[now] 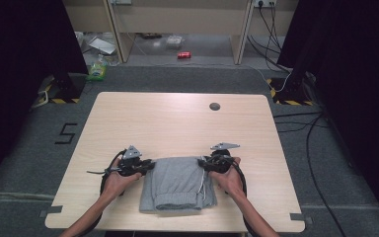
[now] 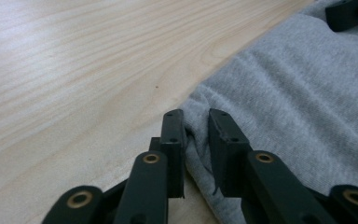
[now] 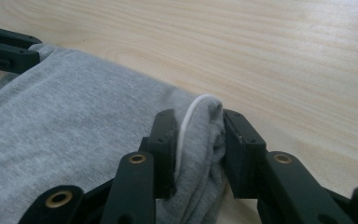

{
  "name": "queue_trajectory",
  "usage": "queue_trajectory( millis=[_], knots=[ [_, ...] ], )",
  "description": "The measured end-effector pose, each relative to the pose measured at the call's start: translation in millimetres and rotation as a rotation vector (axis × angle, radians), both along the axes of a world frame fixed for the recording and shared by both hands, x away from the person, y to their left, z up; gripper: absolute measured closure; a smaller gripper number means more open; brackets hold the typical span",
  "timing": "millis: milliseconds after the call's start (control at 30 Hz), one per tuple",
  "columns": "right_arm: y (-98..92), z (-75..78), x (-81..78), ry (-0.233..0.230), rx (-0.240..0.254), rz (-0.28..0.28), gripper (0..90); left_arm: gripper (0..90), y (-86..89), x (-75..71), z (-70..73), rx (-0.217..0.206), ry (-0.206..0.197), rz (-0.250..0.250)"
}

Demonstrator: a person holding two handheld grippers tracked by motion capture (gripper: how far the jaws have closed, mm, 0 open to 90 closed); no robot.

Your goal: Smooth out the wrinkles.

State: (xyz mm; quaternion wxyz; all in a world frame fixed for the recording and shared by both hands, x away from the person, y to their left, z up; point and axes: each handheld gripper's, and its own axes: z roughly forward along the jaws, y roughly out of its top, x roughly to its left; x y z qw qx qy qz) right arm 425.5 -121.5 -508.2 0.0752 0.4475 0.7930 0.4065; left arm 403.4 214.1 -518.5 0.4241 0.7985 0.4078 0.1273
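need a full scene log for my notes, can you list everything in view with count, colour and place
folded garment: one, grey, near edge of table, between the grippers
drawstring: one, white, at garment's right corner
table: one, light wood
round cap: one, grey, far part of tabletop
can: one, red, floor beyond table
cables: several, black, floor at right
left gripper: one, black, shut on garment's far left corner
right gripper: one, black, shut on garment's far right corner
hands: two, holding the grippers
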Motion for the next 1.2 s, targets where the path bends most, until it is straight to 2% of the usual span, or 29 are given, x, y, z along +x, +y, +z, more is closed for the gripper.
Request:
queue_trajectory(
  millis=[200, 433, 600, 733, 800, 967, 1200],
  knots=[
    [2.4, 0.3, 2.2, -0.01, -0.005, -0.011, 69.0, 80.0, -0.7, 5.1, 0.7, 0.01, -0.004, -0.006],
    [3.0, 0.5, 16.2, -0.002, 0.017, -0.034, 69.3, 80.8, -2.3, 18.4, 1.4, 0.027, -0.011, 0.007],
    [4.1, 1.7, 29.7, -0.003, 0.026, -0.057, 69.5, 80.9, -3.3, 33.1, 1.8, 0.029, -0.006, 0.023],
    [5.5, 1.7, 41.1, -0.007, 0.013, -0.069, 69.6, 81.0, -5.4, 44.0, 3.2, 0.057, -0.021, 0.025],
    [6.4, 2.0, 47.0, -0.005, 0.012, -0.082, 69.6, 80.9, -6.3, 52.6, 4.2, 0.062, -0.01, 0.026],
    [9.3, 3.5, 60.1, -0.01, -0.007, -0.095, 69.6, 80.9, -8.2, 69.6, 5.4, 0.088, -0.021, 0.021],
    [12.9, 4.9, 80.1, -0.004, -0.027, -0.11, 69.6, 80.9, -8.5, 90.4, 6.6, 0.089, -0.009, 0.051]
  ],
)
